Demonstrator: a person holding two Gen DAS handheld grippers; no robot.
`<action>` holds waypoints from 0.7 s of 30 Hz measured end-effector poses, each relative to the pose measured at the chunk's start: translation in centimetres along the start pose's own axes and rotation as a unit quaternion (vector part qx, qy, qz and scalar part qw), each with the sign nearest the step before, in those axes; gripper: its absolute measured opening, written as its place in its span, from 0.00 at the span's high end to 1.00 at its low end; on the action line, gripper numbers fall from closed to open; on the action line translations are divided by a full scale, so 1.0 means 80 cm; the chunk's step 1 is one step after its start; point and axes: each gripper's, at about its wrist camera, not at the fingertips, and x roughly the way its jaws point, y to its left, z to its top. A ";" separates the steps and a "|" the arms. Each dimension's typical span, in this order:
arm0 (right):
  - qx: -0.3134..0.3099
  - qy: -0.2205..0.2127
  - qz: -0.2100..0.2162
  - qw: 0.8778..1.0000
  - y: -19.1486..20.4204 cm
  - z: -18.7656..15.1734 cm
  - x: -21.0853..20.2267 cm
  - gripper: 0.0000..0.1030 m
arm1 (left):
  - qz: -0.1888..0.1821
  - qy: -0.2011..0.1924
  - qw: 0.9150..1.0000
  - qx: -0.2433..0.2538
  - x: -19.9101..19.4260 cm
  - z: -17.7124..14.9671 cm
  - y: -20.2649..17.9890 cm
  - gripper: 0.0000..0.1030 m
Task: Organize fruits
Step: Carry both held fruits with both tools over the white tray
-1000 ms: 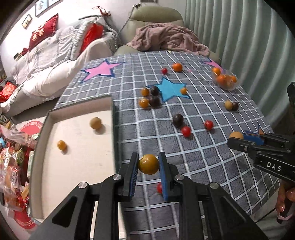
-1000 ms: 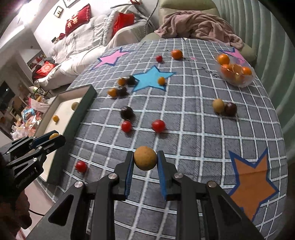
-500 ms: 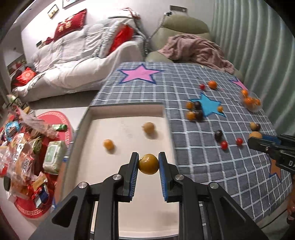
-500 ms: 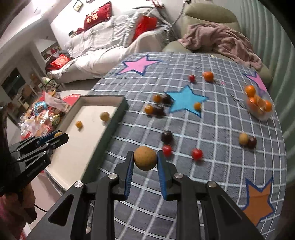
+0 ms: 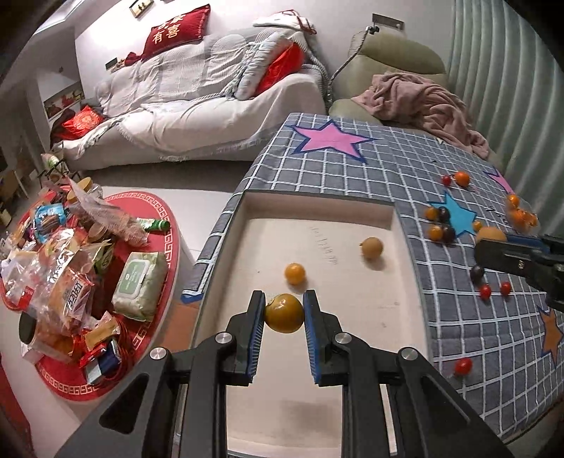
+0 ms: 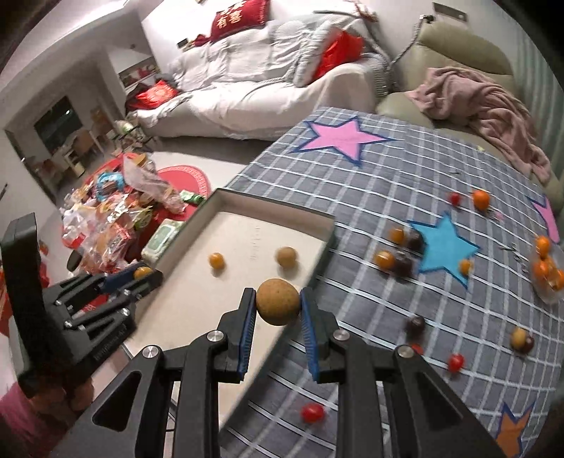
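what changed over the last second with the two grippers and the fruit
Both grippers swung left from over the checked cloth toward the shallow beige tray. The left gripper, holding its glossy amber fruit, is above the tray; the right gripper is at its edge. Both grips held.

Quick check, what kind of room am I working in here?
Most likely a home living room: a sofa with white covers and red cushions, a recliner with a pink blanket, and a table under a grid-patterned cloth.

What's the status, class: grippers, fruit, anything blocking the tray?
Left gripper shut on amber fruit over tray. Right gripper shut on tan fruit at tray's edge. Two fruits in tray, drop space open.
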 end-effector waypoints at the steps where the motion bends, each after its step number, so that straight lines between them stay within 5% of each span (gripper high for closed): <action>1: -0.003 0.002 0.002 1.000 0.005 0.003 0.005 0.73 | 0.001 0.003 1.000 -0.001 0.003 -0.001 0.003 0.77; 15: -0.007 0.079 0.039 0.996 0.032 0.025 0.120 0.74 | 0.034 0.064 0.997 -0.010 0.085 -0.008 0.002 0.77; 21: -0.014 0.106 0.021 0.994 0.028 0.015 0.154 0.74 | 0.037 0.077 0.996 -0.013 0.101 -0.014 0.001 0.77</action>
